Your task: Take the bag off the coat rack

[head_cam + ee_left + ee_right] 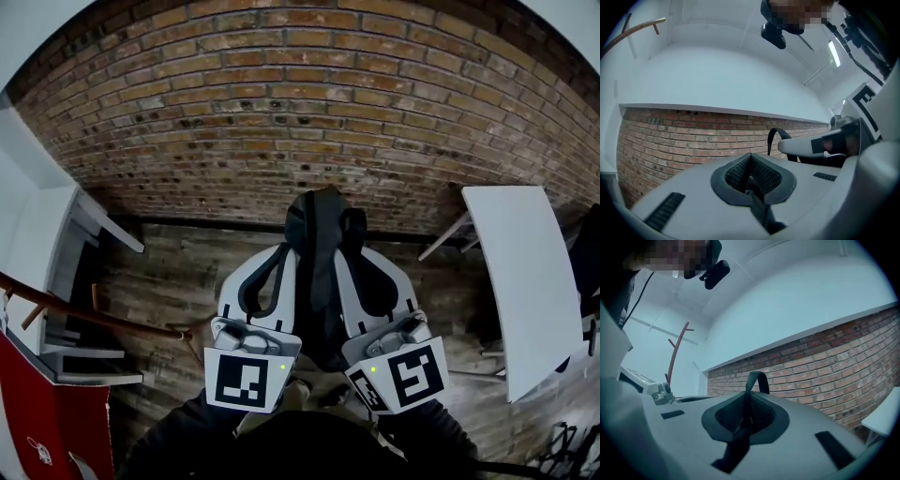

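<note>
The left gripper [281, 259] and the right gripper [360, 262] are held side by side, both pointing at the brick wall [300, 112] ahead. The black bag [317, 234] sits between the two sets of fingers and drops down out of sight below them, so it is off the coat rack [674, 352], which stands well apart to the left of the fingers (a thin reddish-brown pole with short pegs). In the left gripper view the fingers are pressed together on a black strap [758, 206] that runs from between the pads back toward the camera. In the right gripper view the fingers are likewise closed, pinching a second length of strap that arches up in a loop just beyond the fingertips. Whether the two are one strap or two handles cannot be told. A white bench [520, 281] stands to the right of the right fingers, near the wall.
</note>
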### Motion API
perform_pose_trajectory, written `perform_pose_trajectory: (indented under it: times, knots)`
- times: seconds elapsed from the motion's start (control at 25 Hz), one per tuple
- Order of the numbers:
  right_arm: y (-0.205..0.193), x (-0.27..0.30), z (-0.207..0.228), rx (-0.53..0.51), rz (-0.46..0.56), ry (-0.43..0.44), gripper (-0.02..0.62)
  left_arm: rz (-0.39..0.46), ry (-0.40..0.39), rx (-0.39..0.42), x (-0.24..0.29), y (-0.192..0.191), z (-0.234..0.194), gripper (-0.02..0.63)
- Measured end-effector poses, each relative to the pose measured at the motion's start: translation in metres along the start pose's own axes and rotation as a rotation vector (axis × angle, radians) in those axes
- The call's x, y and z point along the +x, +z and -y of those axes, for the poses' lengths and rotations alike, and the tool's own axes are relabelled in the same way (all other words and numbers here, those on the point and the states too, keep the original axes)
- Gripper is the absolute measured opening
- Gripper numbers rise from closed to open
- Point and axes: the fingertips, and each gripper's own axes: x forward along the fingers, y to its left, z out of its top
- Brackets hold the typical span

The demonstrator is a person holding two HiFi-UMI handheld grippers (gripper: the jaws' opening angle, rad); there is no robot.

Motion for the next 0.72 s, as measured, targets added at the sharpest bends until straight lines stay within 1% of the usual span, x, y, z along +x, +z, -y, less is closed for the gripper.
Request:
perform_pose_trajectory:
  times: [0.16,0.32,0.48,0.72]
  knots:
    - [0.012,-0.044,0.037,-0.007,0.005,-0.108,0.018,0.001,-0.116,-0.022,0.016,0.003,0.056,0.009]
    - [0.027,-0.095,0.071,-0.016,0.020,-0.221,0.018,0.005,-0.259,-0.034,0.028,0.008,0.122,0.009]
    - [0.042,-0.149,0.103,-0.029,0.033,-0.317,0.018,0.014,-0.376,-0.047,0.034,0.014,0.189,0.009]
    - [0.070,-0.244,0.146,-0.073,0.053,-0.537,0.018,0.035,-0.614,-0.084,0.034,0.027,0.300,0.009]
